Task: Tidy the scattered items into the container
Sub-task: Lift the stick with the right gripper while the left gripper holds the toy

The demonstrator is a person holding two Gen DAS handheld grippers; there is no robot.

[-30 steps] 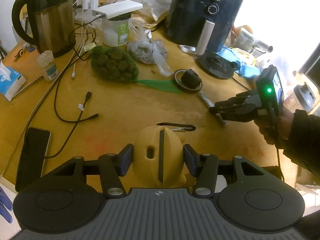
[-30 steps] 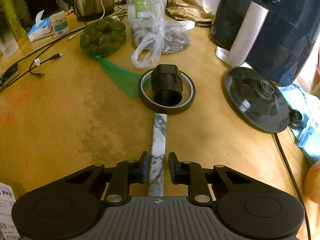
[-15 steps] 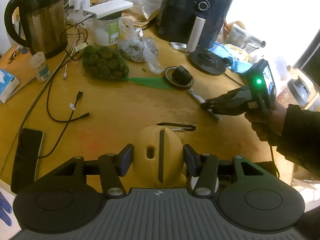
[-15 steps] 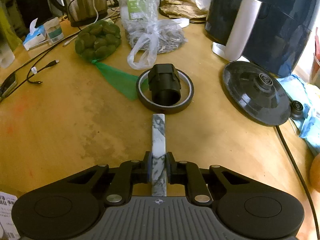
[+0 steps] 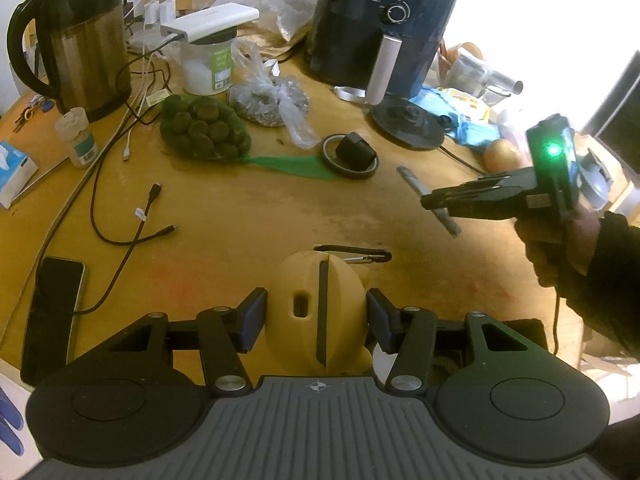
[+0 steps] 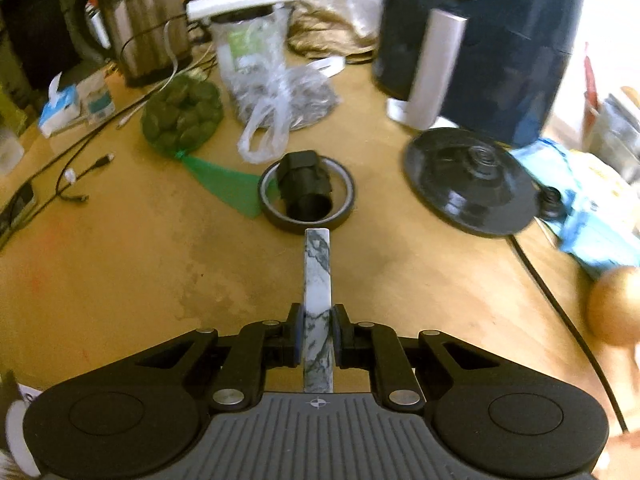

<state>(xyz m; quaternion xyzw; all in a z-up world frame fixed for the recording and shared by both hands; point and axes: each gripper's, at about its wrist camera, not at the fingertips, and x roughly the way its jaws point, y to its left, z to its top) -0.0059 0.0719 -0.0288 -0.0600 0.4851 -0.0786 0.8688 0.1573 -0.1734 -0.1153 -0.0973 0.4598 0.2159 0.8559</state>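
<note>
The slim white, grey-veined marble-patterned bar (image 6: 318,304) hangs above the wooden worktop (image 6: 160,280), pinched near one end by the right tongs (image 6: 317,330); its long overhang could pivot or slip. The left tongs (image 5: 316,316) clamp a rounded yellow plastic piece (image 5: 316,312).

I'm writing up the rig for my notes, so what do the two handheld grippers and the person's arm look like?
Both grippers, left and right, are matte black linkages with silver pivot bolts, blue-edged finger pads, round side discs and a ribbed grey base with a small crosshair mark. Seen from the left, the right one has a glowing green light and a thin black cable. The person wears a dark sleeve.
</note>
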